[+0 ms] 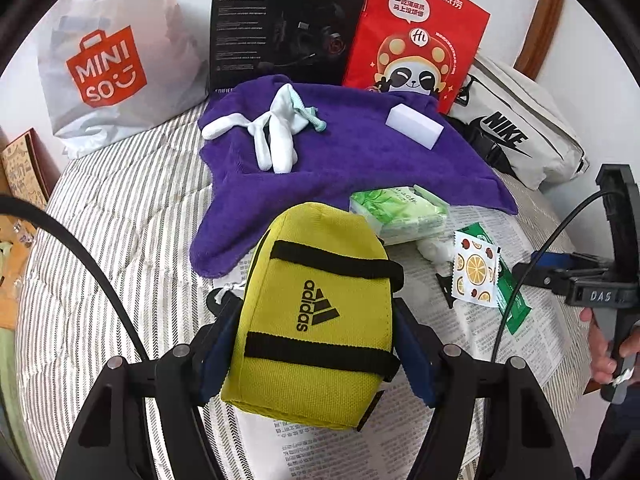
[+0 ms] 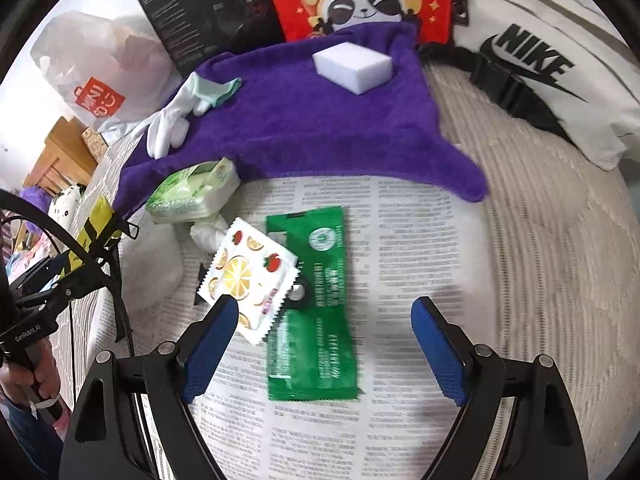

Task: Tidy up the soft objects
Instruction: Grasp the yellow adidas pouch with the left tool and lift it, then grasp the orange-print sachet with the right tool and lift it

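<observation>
My left gripper (image 1: 316,332) is shut on a yellow Adidas pouch (image 1: 316,320), held above the newspaper. A purple towel (image 1: 352,160) lies behind it with white gloves (image 1: 276,136) and a white sponge block (image 1: 416,126) on it. A green tissue pack (image 1: 400,212) sits at the towel's near edge. My right gripper (image 2: 324,316) is open and empty over a green sachet (image 2: 316,312) and a fruit-print packet (image 2: 248,276) on the newspaper (image 2: 400,240). The towel (image 2: 312,128), sponge block (image 2: 352,66), gloves (image 2: 168,132) and tissue pack (image 2: 192,192) also show in the right wrist view.
A white Miniso bag (image 1: 116,60), a black box (image 1: 288,20) and a red panda bag (image 1: 416,36) stand at the back. A white Nike bag (image 1: 516,132) lies at the right. The striped bed cover (image 1: 112,232) extends to the left. The other gripper (image 1: 600,292) shows at the right.
</observation>
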Tool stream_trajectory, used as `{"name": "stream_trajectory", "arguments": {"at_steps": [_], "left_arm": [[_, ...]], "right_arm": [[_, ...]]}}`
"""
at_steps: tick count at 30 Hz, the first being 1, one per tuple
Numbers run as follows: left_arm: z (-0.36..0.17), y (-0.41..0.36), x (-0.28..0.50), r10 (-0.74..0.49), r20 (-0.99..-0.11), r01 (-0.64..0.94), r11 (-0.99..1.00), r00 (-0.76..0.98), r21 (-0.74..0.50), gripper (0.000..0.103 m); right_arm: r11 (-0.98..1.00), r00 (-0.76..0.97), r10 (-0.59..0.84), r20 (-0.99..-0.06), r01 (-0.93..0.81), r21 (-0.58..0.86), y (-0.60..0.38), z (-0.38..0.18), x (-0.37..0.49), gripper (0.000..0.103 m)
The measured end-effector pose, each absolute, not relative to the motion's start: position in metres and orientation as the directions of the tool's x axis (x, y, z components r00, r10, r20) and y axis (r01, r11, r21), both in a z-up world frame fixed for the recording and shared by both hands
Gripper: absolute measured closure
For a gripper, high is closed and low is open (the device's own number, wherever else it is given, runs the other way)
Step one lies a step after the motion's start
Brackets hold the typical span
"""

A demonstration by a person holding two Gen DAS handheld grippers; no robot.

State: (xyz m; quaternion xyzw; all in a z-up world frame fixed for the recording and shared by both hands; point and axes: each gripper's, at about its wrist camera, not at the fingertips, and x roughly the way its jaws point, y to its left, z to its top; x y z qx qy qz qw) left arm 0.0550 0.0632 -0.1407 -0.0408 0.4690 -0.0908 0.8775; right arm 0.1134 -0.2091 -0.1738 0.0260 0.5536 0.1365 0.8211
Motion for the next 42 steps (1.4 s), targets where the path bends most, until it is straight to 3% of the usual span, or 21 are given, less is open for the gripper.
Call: {"name": "stream_trajectory", "arguments": {"at_steps": [13,15,18,20,23,24,30,31,34,37,42], "left_arm": [[-0.148,0.074,0.054,-0.223,-0.815,0.105,0.975,0.535,-0.198,0.033],[-0.148,0.075,0.054,-0.224,-0.814,0.103,0.974,0.536,-0.200,0.033],[-0.151,0.077,0.055,-0.224,-0.817,0.096,0.974,0.531,-0.204,0.033],[-0.153,0.078,0.055,-0.225,-0.818,0.093,0.974,0.529,-0.207,0.033],[-0.156,0.079,0.056,-0.231,-0.819,0.090,0.972,0.526,-0.217,0.033],[-0.156,0.079,0.057,-0.234,-0.818,0.088,0.971,0.525,-0.221,0.033],[-0.155,0.079,0.057,-0.237,-0.818,0.090,0.971,0.525,-0.224,0.033],[-0.155,0.080,0.057,-0.237,-0.818,0.090,0.971,0.524,-0.223,0.033],[-0.155,0.080,0.058,-0.238,-0.818,0.093,0.970,0.524,-0.223,0.033],[-0.155,0.080,0.058,-0.239,-0.819,0.093,0.970,0.521,-0.224,0.033],[-0.157,0.079,0.058,-0.242,-0.822,0.096,0.969,0.515,-0.226,0.033]], "right_arm": [[0.947,0.393,0.210,-0.895,-0.310,0.087,-0.160,-0.194,0.120,0.018],[0.945,0.423,0.198,-0.884,-0.322,0.058,-0.159,-0.193,0.118,0.025],[0.945,0.437,0.201,-0.877,-0.321,0.056,-0.165,-0.188,0.118,0.045],[0.949,0.445,0.215,-0.870,-0.306,0.077,-0.175,-0.182,0.119,0.064],[0.947,0.429,0.258,-0.866,-0.291,0.138,-0.192,-0.178,0.121,0.083],[0.944,0.419,0.268,-0.867,-0.292,0.151,-0.195,-0.178,0.122,0.084],[0.936,0.399,0.276,-0.875,-0.318,0.150,-0.191,-0.177,0.118,0.079],[0.936,0.397,0.274,-0.876,-0.319,0.148,-0.190,-0.177,0.118,0.075],[0.937,0.378,0.271,-0.885,-0.314,0.153,-0.190,-0.180,0.117,0.047],[0.939,0.378,0.260,-0.888,-0.315,0.140,-0.191,-0.180,0.112,0.045],[0.927,0.398,0.257,-0.881,-0.360,0.108,-0.180,-0.180,0.104,0.023]]}}
